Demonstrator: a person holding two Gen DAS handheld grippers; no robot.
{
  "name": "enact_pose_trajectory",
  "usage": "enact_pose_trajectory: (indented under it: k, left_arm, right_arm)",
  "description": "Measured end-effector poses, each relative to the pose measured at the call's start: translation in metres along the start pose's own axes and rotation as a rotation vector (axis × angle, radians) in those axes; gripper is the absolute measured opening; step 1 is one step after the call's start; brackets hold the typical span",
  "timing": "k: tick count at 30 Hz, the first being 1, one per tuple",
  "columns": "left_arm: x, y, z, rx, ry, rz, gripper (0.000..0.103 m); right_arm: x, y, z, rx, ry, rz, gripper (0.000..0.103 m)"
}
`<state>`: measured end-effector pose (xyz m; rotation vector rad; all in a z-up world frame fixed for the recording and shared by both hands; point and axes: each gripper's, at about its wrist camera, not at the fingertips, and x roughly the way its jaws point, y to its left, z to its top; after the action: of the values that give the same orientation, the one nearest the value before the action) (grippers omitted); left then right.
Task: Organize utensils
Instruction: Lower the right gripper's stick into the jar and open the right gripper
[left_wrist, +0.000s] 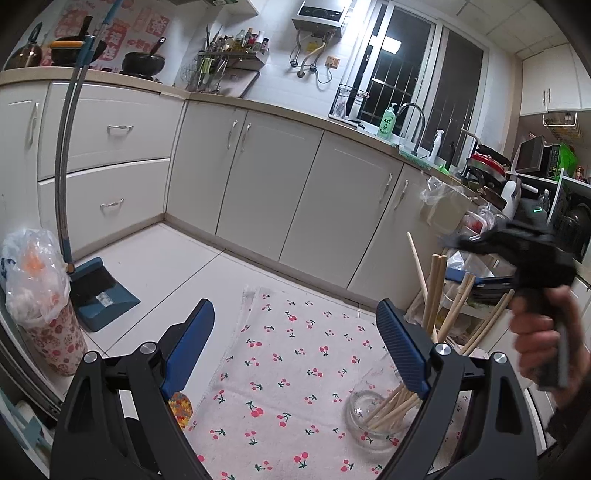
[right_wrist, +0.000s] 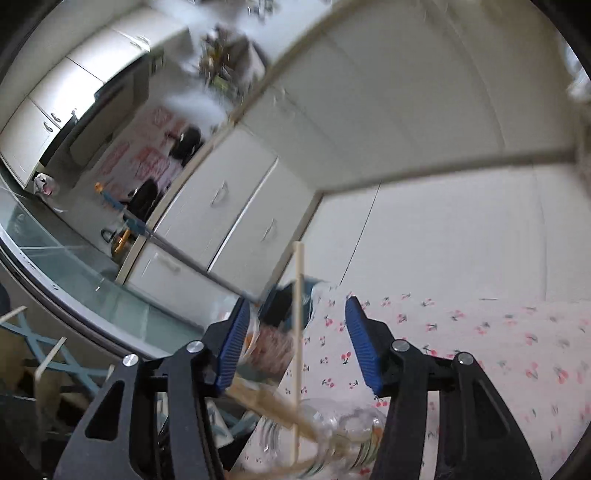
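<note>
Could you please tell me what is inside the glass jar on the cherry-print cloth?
The glass jar holds wooden chopsticks, ends sticking up. The left gripper's finger covers their middles.

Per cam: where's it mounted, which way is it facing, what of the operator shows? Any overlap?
Left wrist: sits on the left gripper, level, facing the kitchen cabinets across the cherry-print cloth; its open blue fingers show, plus the person's right hand holding the right gripper's handle.
Right wrist: sits on the right gripper, rolled and blurred, looking down at the cloth; only its open fingers show.
Shared: cloth, glass jar of chopsticks, white cabinets.
</note>
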<state>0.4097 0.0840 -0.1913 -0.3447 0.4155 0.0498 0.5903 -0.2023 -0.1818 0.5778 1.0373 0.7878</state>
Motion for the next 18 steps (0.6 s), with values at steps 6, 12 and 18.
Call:
enact_pose_trajectory:
  k: [6,12,18]
  left_arm:
    - [0.007,0.003,0.001,-0.017,0.032,-0.003,0.086]
    - [0.014,0.004,-0.002,-0.028,0.059,-0.011,0.086]
    - [0.017,0.003,-0.005,-0.028,0.071,-0.002,0.086]
  right_arm:
    - [0.021,-0.025,0.022,0.038,0.069,0.180,0.050]
    - [0.034,-0.004,0.023,-0.104,0.125,0.199,0.020]
    - [0.009,0.045,0.001,-0.303,0.102,0.227,0.006]
